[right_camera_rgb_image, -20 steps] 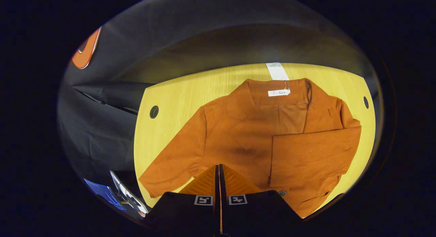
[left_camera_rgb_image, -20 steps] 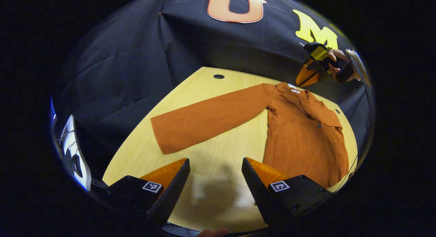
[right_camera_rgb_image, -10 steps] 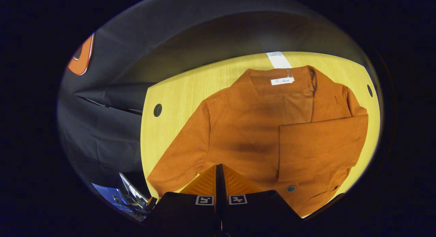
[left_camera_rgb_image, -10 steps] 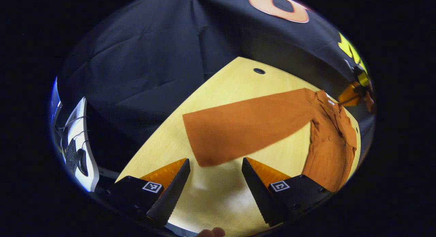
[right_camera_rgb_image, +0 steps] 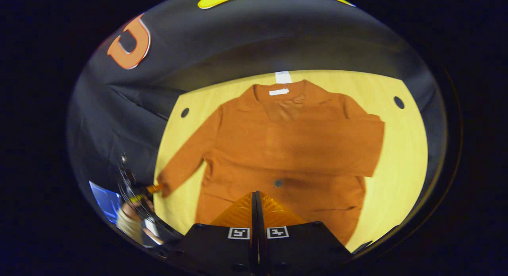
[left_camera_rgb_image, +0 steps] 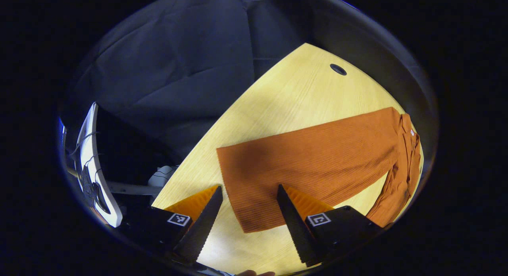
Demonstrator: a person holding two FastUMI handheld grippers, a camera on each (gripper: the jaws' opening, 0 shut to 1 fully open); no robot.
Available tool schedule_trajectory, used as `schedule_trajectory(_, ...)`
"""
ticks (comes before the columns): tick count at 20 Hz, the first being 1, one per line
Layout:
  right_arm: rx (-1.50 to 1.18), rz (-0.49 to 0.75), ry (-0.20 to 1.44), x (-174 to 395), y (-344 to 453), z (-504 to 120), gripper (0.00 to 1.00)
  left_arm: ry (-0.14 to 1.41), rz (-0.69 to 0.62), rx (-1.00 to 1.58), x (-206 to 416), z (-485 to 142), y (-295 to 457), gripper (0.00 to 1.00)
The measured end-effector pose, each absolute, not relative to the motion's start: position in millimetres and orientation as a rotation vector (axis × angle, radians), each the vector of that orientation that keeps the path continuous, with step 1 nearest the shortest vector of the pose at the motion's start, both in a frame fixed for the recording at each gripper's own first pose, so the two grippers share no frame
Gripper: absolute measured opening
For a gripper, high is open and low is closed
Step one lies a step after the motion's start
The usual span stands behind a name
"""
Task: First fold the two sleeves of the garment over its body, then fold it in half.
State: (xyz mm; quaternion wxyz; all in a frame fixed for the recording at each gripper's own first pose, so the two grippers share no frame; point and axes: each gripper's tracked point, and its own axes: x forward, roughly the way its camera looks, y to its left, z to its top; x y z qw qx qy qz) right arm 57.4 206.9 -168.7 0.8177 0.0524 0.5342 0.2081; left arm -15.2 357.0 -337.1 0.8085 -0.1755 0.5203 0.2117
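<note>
A wooden table [right_camera_rgb_image: 401, 149] held the orange garment [right_camera_rgb_image: 285, 157], spread flat with its collar toward the far edge. One sleeve [right_camera_rgb_image: 317, 149] already lay folded across the body; the other sleeve [left_camera_rgb_image: 313, 161] stretched out over bare wood toward a cable hole [left_camera_rgb_image: 338, 69]. Nothing blocked the cuff. The left gripper [left_camera_rgb_image: 248, 206] stood wide open, its fingers on either side of the cuff's edge, gripping nothing. The right gripper [right_camera_rgb_image: 254, 208] was closed and empty above the hem.
</note>
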Motion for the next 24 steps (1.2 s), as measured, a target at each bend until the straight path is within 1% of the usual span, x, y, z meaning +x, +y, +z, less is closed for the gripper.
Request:
schedule_trajectory(1,0.096,0.407,1.132,48.1,183.3,-171.7,0.13,1.148,0.452,-0.398,-16.4,-339.3,356.9,0.89)
schedule_trajectory(4,0.198,0.358,1.153,13.0,142.2,-181.2,0.12,1.258,0.484,-0.496,-21.8,-343.2,364.2,0.86)
schedule_trajectory(5,0.225,0.363,1.145,3.8,130.6,-181.0,0.13,1.298,0.483,-0.526,-21.0,-342.8,365.1,0.84)
schedule_trajectory(6,0.255,0.391,1.117,-3.8,122.2,-176.9,0.18,1.335,0.473,-0.554,-20.2,-342.6,365.5,0.81)
schedule_trajectory(7,0.275,0.397,1.091,-9.1,112.1,-176.2,0.27,1.367,0.468,-0.572,-19.8,-341.2,367.6,0.79)
schedule_trajectory(8,0.288,0.379,1.074,-14.9,95.9,-178.0,0.29,1.387,0.461,-0.592,-18.0,-337.7,368.3,0.75)
schedule_trajectory(9,0.303,0.356,1.07,-23.5,78.5,-181.4,0.44,1.402,0.459,-0.601,-16.7,-337.7,369.7,0.7)
schedule_trajectory(10,0.312,0.326,1.087,-30.5,60.9,-188.0,0.62,1.401,0.459,-0.604,-13.7,-333.1,372.0,0.7)
schedule_trajectory(11,0.329,0.297,1.106,-37.7,45.3,-196.0,0.66,1.399,0.46,-0.607,-10.2,-334.3,371.3,0.67)
schedule_trajectory(12,0.37,0.259,1.108,-45.5,27.1,-201.7,0.75,1.394,0.462,-0.616,-8.8,-333.4,372.3,0.52)
schedule_trajectory(13,0.399,0.224,1.099,-48.0,13.0,-205.8,0.83,1.385,0.47,-0.626,-8.6,-332.3,374.0,0.48)
schedule_trajectory(14,0.417,0.173,1.096,-53.4,-4.8,-214.3,0.83,1.375,0.483,-0.644,-11.2,-333.9,373.4,0.44)
schedule_trajectory(15,0.428,0.132,1.107,-62.1,-20.4,-222.5,0.85,1.365,0.49,-0.651,-12.4,-333.9,375.4,0.39)
schedule_trajectory(17,0.448,0.077,1.146,-82.8,-43.0,-240.8,0.86,1.343,0.499,-0.667,-19.1,-338.3,377.9,0.28)
schedule_trajectory(18,0.441,0.05,1.174,-92.8,-53.1,-251.3,0.86,1.331,0.51,-0.674,-22.3,-340.7,380.4,0.25)
schedule_trajectory(19,0.425,0.032,1.193,-102.4,-62.7,-260.0,0.86,1.31,0.517,-0.672,-22.2,-337.0,380.0,0.16)
schedule_trajectory(20,0.41,0.021,1.202,-109.2,-70.0,-266.6,0.86,1.301,0.517,-0.659,-21.8,-339.0,380.5,0.13)
schedule_trajectory(21,0.39,0.011,1.21,-113.6,-77.2,-270.6,0.8,1.292,0.514,-0.648,-22.3,-340.1,378.8,0.09)
schedule_trajectory(22,0.371,0.007,1.213,-117.6,-81.4,-273.4,0.79,1.29,0.507,-0.653,-21.7,-339.4,373.2,0.07)
schedule_trajectory(23,0.356,0.019,1.215,-120.1,-84.0,-275.1,0.8,1.285,0.494,-0.677,-17.8,-337.3,363.8,0.05)
schedule_trajectory(24,0.33,0.017,1.232,-125.9,-88.0,-280.3,0.81,1.27,0.494,-0.69,-13.6,-335.0,359.0,0.04)
